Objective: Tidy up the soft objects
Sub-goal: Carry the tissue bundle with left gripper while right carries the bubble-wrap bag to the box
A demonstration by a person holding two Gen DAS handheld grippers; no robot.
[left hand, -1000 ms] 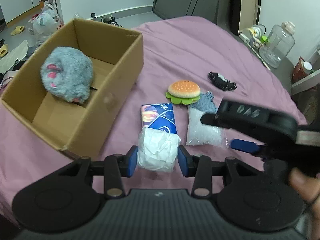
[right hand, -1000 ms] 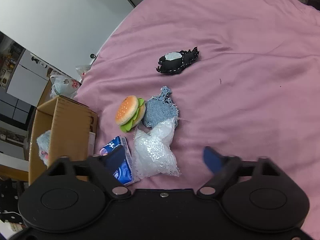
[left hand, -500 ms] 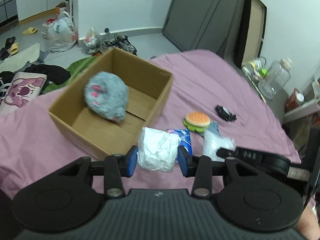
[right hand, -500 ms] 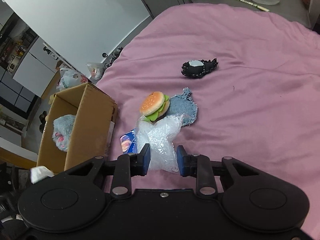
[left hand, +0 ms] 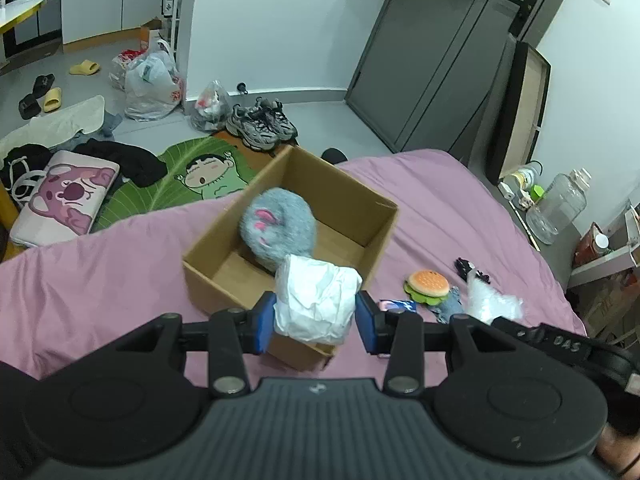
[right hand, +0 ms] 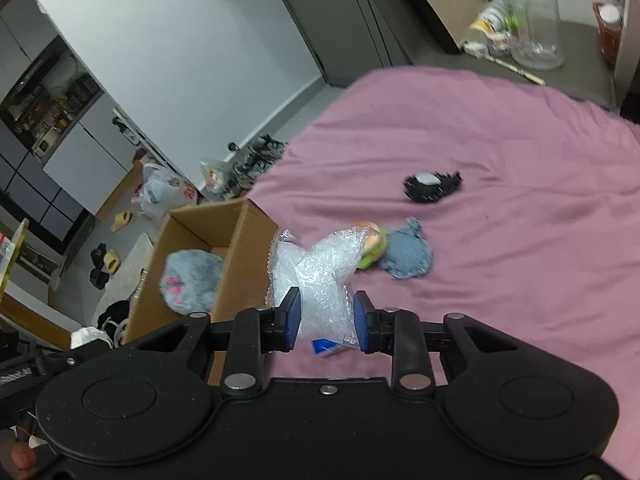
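- While both grippers carry loads, the left gripper sits low centre in the left wrist view, its jaws pinching a white wad between the blue pads.
- Box: open cardboard, centre of that frame, directly ahead of the left jaws and just beyond them; its near wall lies under the wad. A grey plush already rests inside.
- Key relation: the wad appears to hang over the box's near corner, so the drop seems to need only a short advance toward frame centre. Height above the box cannot be told.
- Right gripper: lower centre of the right wrist view, jaws clamped on a clear bag, which trails up and right from the pads, its long axis running toward the burger.
- From the right jaws the box lies to the left of frame, well apart compared with the left gripper's gap; the left hand is judged nearer and likely to release first.
- On the pink bed: burger and denim piece touching, centre right; black piece apart, above them; a blue pack shows below the bag.
- Risk, as a judgement: the wad may catch the box rim if released too early.
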